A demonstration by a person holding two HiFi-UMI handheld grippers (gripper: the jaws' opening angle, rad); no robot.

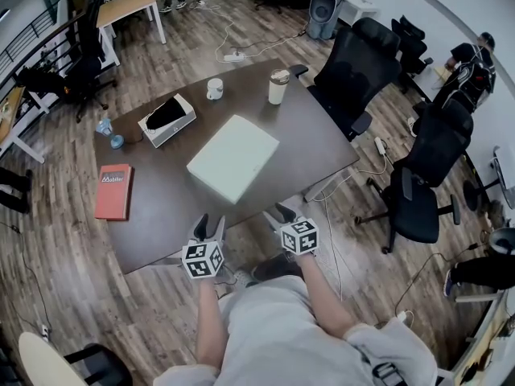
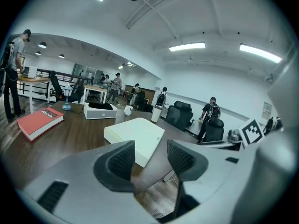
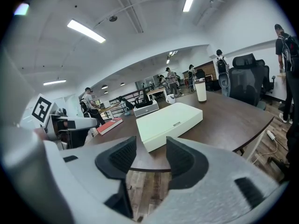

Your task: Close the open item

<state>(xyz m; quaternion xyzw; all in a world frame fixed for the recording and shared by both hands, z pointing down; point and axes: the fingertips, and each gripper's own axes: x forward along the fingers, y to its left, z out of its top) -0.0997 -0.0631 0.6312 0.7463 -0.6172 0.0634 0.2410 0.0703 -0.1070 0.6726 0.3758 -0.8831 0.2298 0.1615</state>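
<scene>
Open white box point(image 1: 166, 120), black insert: beyond flat white case point(image 1: 233, 157), to its left. Prob. light, stiff card; take by rim, lid not made out. Left gripper point(image 1: 209, 226), right gripper point(image 1: 282, 215): jaws wide, empty, case's near side.

Left gripper point(image 1: 209, 226) and right gripper point(image 1: 280, 215) hover short of the white box point(image 1: 233, 158).

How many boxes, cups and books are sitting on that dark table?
Boxes: 2 (closed white box, open white box with something black inside)
Cups: 2 (white mug, tall tumbler)
Books: 1 (red book)
Total: 5
</scene>
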